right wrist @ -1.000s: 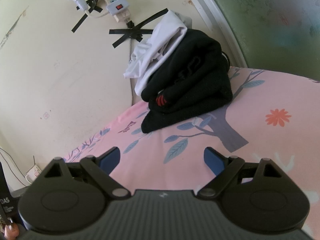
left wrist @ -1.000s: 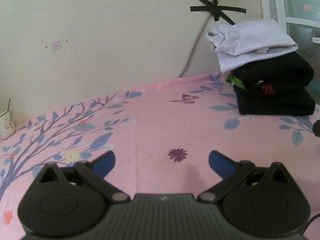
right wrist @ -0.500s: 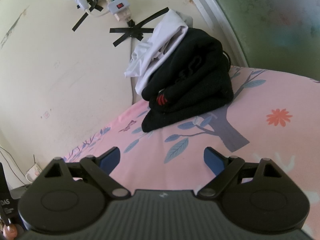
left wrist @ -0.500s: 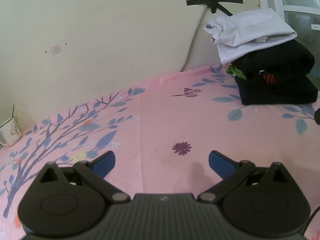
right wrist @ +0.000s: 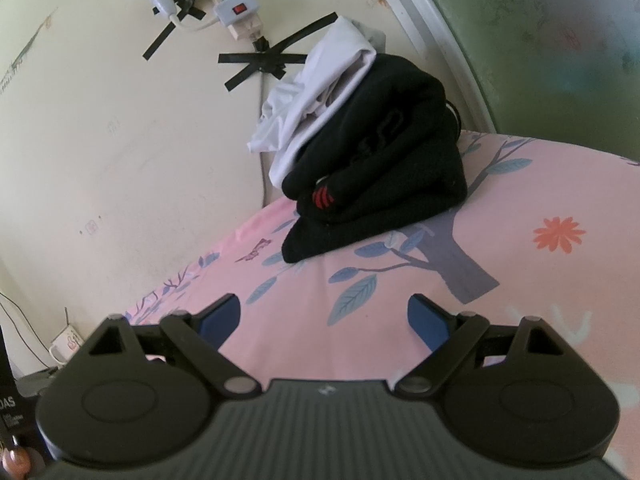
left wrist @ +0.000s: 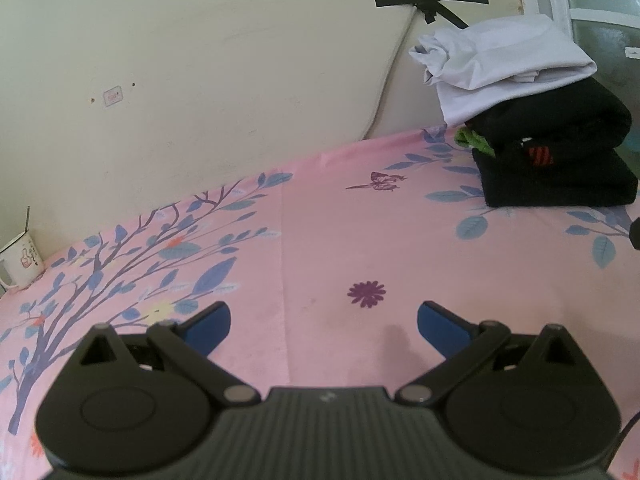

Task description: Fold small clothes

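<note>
A stack of folded clothes stands at the back of the pink floral sheet (left wrist: 328,236) by the wall: black garments (left wrist: 556,160) below, a white garment (left wrist: 496,64) on top, a bit of green cloth (left wrist: 474,141) at its left. The same stack shows in the right wrist view, black (right wrist: 384,184) under white (right wrist: 320,92). My left gripper (left wrist: 324,320) is open and empty above bare sheet, well short of the stack. My right gripper (right wrist: 324,316) is open and empty, in front of the stack.
A cream wall runs behind the bed, with a taped power strip (right wrist: 236,8) and cable (left wrist: 384,92). A white mug (left wrist: 22,260) stands at the far left edge. A window frame (right wrist: 432,20) is at the right. The sheet continues right (right wrist: 560,232).
The left wrist view has shifted slightly: the stack and wall sit a little higher and the mug has come further into view at the left. The right gripper has barely moved.
</note>
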